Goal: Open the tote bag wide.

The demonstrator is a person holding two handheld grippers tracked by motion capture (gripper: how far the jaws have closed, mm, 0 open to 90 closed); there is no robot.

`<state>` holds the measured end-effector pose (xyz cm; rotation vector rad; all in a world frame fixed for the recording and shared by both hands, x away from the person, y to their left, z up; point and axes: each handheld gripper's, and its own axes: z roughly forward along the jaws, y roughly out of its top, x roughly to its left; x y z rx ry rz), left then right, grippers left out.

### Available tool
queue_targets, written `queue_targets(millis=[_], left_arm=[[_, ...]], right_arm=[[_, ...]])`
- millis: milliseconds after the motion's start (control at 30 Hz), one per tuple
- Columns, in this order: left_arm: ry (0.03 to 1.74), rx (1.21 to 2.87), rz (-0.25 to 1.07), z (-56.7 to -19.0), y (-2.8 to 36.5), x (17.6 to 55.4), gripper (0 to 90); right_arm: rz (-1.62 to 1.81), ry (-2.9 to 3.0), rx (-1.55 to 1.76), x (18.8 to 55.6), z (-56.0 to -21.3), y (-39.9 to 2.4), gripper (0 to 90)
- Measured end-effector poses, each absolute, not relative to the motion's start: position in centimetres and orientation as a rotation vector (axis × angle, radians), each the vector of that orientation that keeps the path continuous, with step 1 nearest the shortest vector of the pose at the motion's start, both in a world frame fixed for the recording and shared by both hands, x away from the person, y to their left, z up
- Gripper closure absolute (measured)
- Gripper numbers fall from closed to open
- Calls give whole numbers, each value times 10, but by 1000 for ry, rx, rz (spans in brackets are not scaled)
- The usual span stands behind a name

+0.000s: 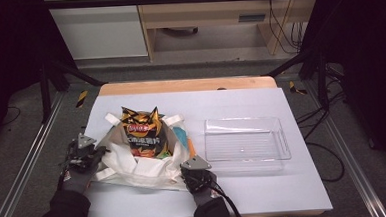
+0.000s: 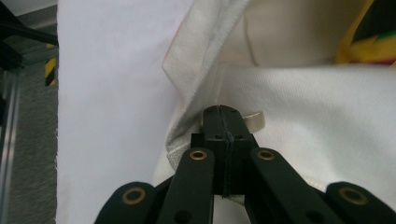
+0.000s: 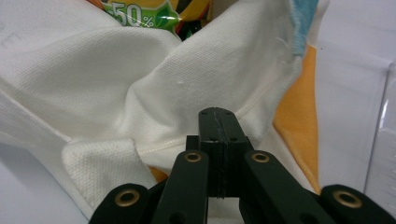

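Tote bag point(image 1: 139, 164) of white canvas lies crumpled on the near left part of the white table point(image 1: 265, 195), its mouth turned upward; a snack packet point(image 1: 142, 133) in black, orange and yellow stands in it, its lower part hidden by the folded cloth; we see a strip of blue and orange point(image 1: 185, 141) at the bag's right edge, but cannot make out what it belongs to.

Our left gripper point(image 1: 99, 154) sits at the bag's left side; in the left gripper view its jaws are pressed together, with a fold of the canvas point(image 2: 280, 112) lying right at the tips and a small tab of cloth point(image 2: 256, 120) poking out beside them, so it appears clamped on the bag's edge; our right gripper point(image 1: 186, 170) is at the bag's near right corner, its jaws likewise closed against the cloth point(image 3: 187, 93), though whether fabric is pinched between them is hard to tell.

To the right of the bag, just apart from it, stands a clear plastic tray point(image 1: 283, 144); our dark sleeves are cut off at the near edge.
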<state>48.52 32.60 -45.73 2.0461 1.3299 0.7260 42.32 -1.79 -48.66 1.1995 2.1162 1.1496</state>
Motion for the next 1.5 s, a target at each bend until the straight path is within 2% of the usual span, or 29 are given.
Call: queue_targets(millis=[400,633,1067,1300,1500], left_arm=[[1325,2018,714,-460,329,483,894],[1323,2018,718,-460,329,483,894],[1313,2019,728,-461,328,482,893],[1302,2013,734,-459,328,481,878],[1292,1951,723,-448,332,476,836]], right_arm=[[1146,2079,1238,420,-486,-25,900],[1182,1977,1200,420,-474,-25,900],[993,2055,1312,430,-490,-25,900],[1067,2036,1280,424,-487,-30,900],[1180,2004,1182,411,-468,-33,859]])
